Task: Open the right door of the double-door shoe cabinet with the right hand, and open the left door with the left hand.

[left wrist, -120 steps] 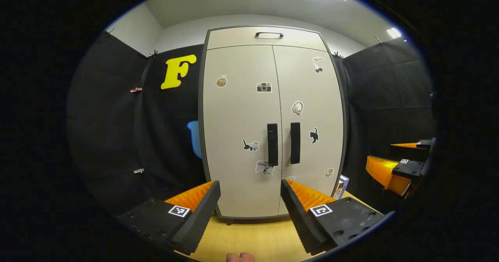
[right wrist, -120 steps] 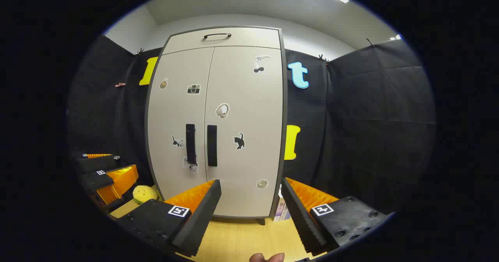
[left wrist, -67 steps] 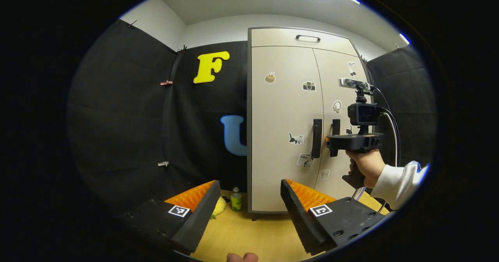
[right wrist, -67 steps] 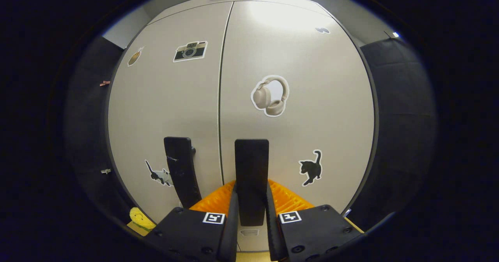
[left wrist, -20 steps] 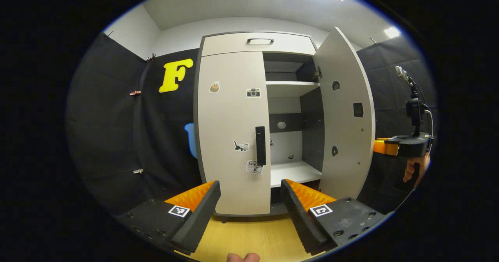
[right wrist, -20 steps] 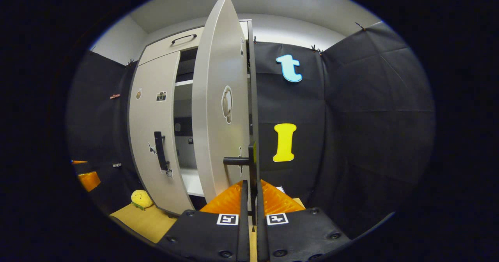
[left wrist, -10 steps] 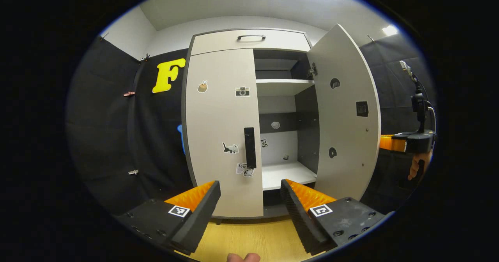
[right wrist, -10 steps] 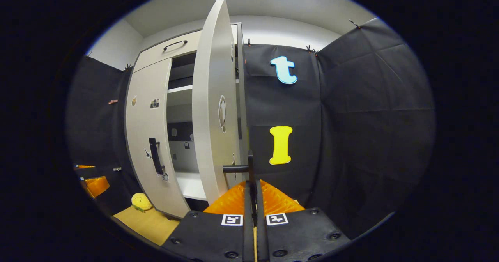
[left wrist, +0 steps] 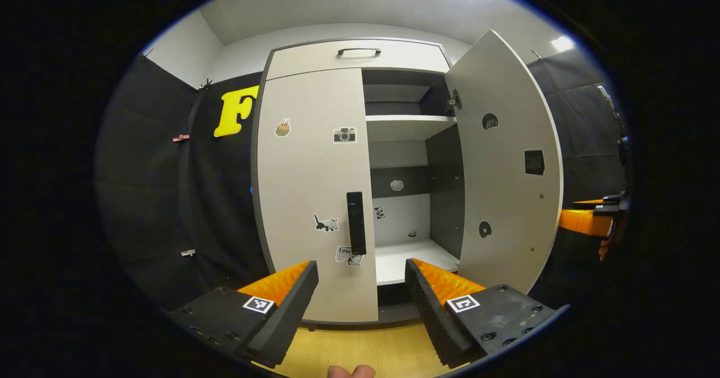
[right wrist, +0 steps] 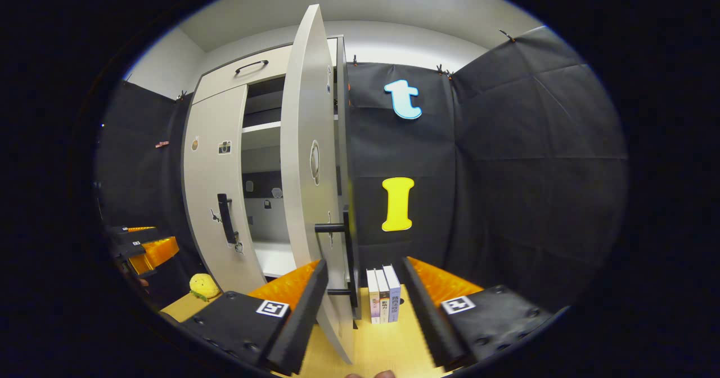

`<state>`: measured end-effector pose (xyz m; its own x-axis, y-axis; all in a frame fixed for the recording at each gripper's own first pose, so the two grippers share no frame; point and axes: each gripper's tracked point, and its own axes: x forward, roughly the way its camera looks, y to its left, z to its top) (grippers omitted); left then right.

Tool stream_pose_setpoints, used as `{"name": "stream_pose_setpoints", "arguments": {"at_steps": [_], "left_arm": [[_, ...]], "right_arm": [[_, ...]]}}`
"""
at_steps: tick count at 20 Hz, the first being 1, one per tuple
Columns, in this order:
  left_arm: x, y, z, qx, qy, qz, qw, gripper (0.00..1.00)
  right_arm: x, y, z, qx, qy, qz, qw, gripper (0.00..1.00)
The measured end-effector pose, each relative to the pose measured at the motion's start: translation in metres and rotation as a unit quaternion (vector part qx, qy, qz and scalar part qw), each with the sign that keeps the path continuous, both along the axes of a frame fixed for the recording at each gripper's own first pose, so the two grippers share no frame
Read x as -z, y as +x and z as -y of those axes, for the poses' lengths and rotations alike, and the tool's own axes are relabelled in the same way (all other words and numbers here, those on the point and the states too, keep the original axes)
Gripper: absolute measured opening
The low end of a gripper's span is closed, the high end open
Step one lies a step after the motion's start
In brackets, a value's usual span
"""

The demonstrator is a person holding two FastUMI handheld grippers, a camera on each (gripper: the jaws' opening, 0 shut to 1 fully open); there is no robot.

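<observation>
The shoe cabinet (left wrist: 360,57) stands in the middle of the left gripper view, on a pale wooden surface (left wrist: 360,352) against the black booth wall. Its right door (left wrist: 509,164) is swung out wide, so that its inner face shows at about 3 o'clock from the opening, and the shelves (left wrist: 408,120) inside are bare. In the right gripper view this door is seen almost edge-on, and its handle (right wrist: 350,254) stands between the spread fingers of the right gripper (right wrist: 360,291), which do not press on it. The left door (left wrist: 312,192) is shut, flat against the cabinet front, with several small stickers on it. Its dark upright handle (left wrist: 355,223) sits at the door's inner edge, toward 5 o'clock on the door.

The left gripper (left wrist: 361,291) has its fingers wide apart and holds nothing; it is well apart from the cabinet, and the left handle appears above the gap between the fingers, near 12 o'clock.

I judge the first half of the task done, and the step in hand is the approach to the left door. The next move calls for bringing the left gripper forward until the handle is between its fingers, closing on it, then pulling outward and to the left in an arc around the hinge.

Some books (right wrist: 382,293) stand beyond the open door, and a yellow soft toy (right wrist: 203,286) lies at 8 o'clock.
</observation>
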<state>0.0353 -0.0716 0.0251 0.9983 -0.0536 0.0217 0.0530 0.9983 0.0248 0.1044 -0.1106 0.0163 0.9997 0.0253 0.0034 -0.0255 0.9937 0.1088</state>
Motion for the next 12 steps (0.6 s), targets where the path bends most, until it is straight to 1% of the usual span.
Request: {"name": "stream_pose_setpoints", "arguments": {"at_steps": [1, 3, 5, 7, 12], "left_arm": [[-0.001, 0.006, 0.002, 0.005, 0.000, 0.000, 1.000, 0.95], [0.000, 0.023, 0.005, 0.009, 0.000, -0.002, 1.000, 0.95], [0.000, 0.042, 0.005, 0.007, -0.003, -0.002, 1.000, 0.95], [-0.001, 0.063, 0.004, 0.004, 0.000, 0.004, 1.000, 0.95], [0.002, 0.126, -0.007, -0.025, 0.005, 0.000, 1.000, 0.94]], "right_arm": [[-0.006, -0.006, 0.002, 0.003, 0.007, 0.003, 1.000, 1.00], [-0.009, -0.012, 0.009, 0.014, 0.029, 0.009, 0.999, 0.99], [-0.007, -0.019, 0.012, 0.014, 0.043, 0.008, 0.999, 0.99], [-0.001, -0.024, 0.012, 0.012, 0.046, 0.003, 0.999, 0.98], [0.011, -0.029, 0.027, 0.018, 0.046, -0.009, 0.999, 0.98]]}}
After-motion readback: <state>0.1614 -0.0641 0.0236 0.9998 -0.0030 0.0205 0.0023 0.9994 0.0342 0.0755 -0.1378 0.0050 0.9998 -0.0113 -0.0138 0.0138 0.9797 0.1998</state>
